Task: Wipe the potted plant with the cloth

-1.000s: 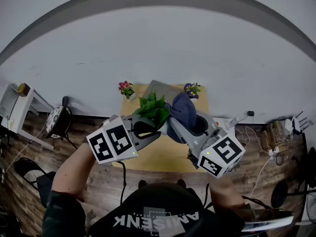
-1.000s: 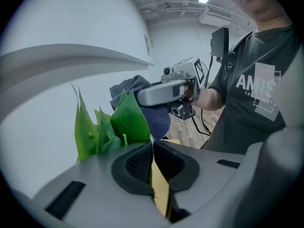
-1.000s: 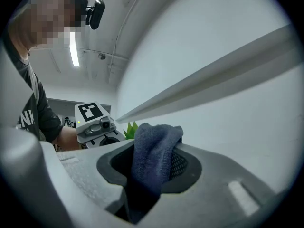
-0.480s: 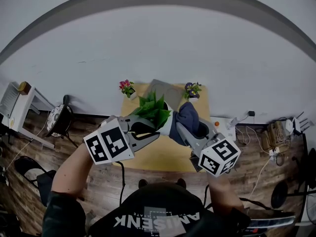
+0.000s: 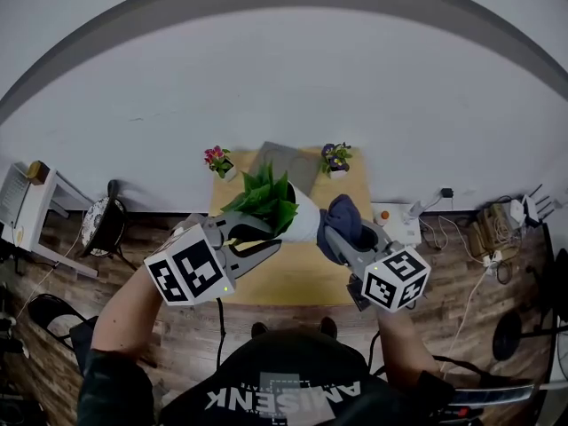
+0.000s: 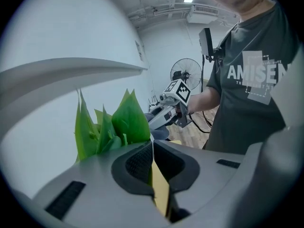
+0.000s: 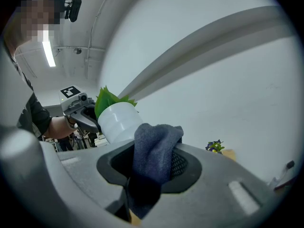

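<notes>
The potted plant, with green leaves [image 5: 266,198] in a white pot [image 5: 308,223], hangs tilted in the air above the table. My left gripper [image 5: 271,236] is shut on it at the leaves, and a thin strip of leaf shows between the pads [image 6: 146,161]. My right gripper [image 5: 342,235] is shut on a dark blue cloth [image 5: 343,220], which bulges out of its jaws. In the right gripper view the cloth [image 7: 152,148] lies right beside the white pot [image 7: 118,122]; whether they touch I cannot tell.
A wooden table [image 5: 297,278] lies below, against a white wall. On its far edge stand two small flower pots [image 5: 216,159] [image 5: 334,157] with a grey board [image 5: 286,158] between them. A white box [image 5: 397,223] and cables [image 5: 479,238] lie right of it, a chair [image 5: 102,224] left.
My right gripper has come down and towards the right with the cloth, from beside the leaves to beside the pot's white wall. The left gripper has kept the plant nearly still.
</notes>
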